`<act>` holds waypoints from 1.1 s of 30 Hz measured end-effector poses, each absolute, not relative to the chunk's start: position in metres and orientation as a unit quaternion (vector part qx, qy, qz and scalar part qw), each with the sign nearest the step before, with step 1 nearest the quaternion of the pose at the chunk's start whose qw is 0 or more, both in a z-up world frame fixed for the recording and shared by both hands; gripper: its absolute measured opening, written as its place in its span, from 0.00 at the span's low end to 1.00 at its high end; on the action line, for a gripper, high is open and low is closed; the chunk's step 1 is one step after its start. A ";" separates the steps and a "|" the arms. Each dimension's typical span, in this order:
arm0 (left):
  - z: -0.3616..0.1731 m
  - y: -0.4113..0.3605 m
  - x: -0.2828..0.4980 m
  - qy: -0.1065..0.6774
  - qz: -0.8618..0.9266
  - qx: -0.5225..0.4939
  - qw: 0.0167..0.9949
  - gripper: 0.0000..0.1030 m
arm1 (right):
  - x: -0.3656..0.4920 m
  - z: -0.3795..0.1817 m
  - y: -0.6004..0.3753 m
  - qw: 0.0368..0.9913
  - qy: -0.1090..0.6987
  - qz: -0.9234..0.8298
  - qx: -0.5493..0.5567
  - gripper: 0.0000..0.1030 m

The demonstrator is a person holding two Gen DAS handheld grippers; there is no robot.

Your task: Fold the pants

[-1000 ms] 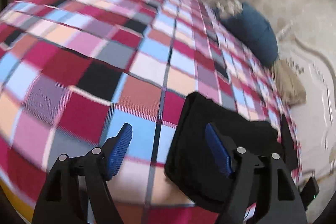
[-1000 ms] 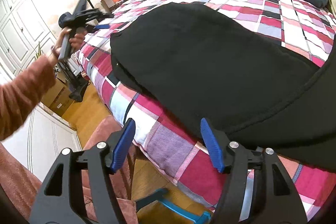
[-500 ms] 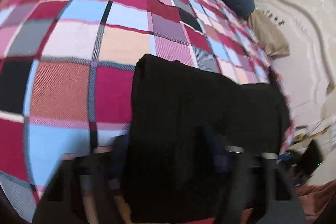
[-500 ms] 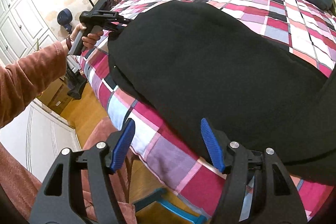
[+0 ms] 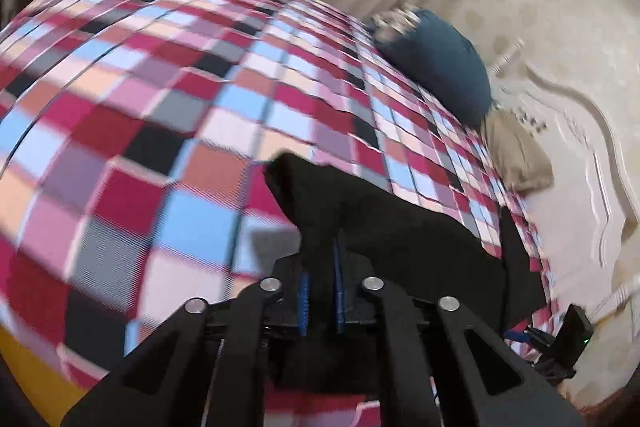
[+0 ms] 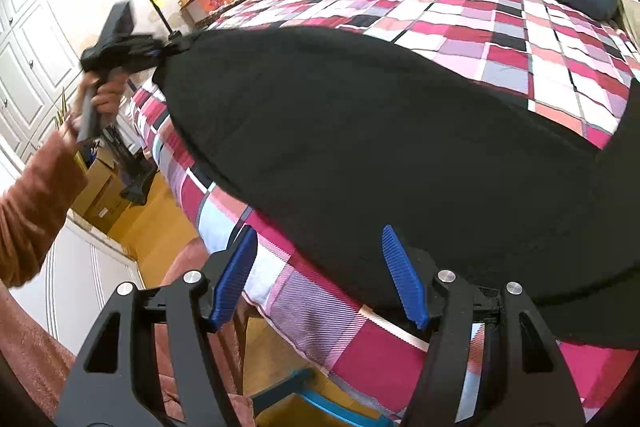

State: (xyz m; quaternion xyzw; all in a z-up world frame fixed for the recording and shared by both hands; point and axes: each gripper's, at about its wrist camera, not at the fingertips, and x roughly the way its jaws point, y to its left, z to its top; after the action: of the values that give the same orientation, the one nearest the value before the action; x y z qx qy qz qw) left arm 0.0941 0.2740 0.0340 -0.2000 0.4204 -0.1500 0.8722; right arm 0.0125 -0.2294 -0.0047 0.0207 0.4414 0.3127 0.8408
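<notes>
Pants (image 6: 360, 131) lie spread on the checked bed (image 6: 500, 39); our left hand-held gripper (image 5: 320, 291), wide open 1 second ago, now pinches their corner, so folding can start. Our right hand-held gripper (image 6: 320, 275) hovers half-open, empty.

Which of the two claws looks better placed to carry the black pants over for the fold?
The left claw, probably. It is shut on a corner of the black pants, already lifted off the checked bedspread. The right claw hangs open at the bed's edge, gripping nothing.
</notes>
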 end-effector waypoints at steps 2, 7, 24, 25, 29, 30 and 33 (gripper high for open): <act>0.018 0.288 0.093 0.437 -0.126 -0.205 0.867 0.03 | 0.012 -0.005 -0.233 0.841 0.439 0.316 0.032 0.63; -0.021 0.293 0.105 0.455 -0.091 -0.207 0.861 0.08 | 0.015 -0.010 -0.242 0.838 0.446 0.310 0.055 0.63; 0.022 0.285 0.110 0.380 -0.056 -0.181 0.906 0.76 | 0.171 0.021 -0.291 0.798 0.433 0.370 0.194 0.67; 0.019 0.279 0.109 0.380 -0.055 -0.184 0.905 0.76 | 0.191 0.017 -0.282 0.795 0.441 0.373 0.187 0.67; 0.008 0.259 0.105 0.391 -0.068 -0.199 0.896 0.76 | 0.263 -0.015 -0.243 0.777 0.486 0.372 0.148 0.60; 0.006 0.254 0.105 0.393 -0.071 -0.200 0.895 0.76 | 0.275 -0.023 -0.234 0.773 0.495 0.371 0.140 0.59; 0.000 0.239 0.103 0.400 -0.085 -0.206 0.889 0.76 | 0.296 -0.041 -0.206 0.762 0.513 0.382 0.100 0.54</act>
State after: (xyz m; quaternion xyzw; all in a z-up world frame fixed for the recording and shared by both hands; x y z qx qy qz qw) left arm 0.1031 0.2388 -0.0003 -0.2056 0.4001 -0.0849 0.8891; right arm 0.2958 -0.2059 -0.0411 0.1005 0.5127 0.3818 0.7625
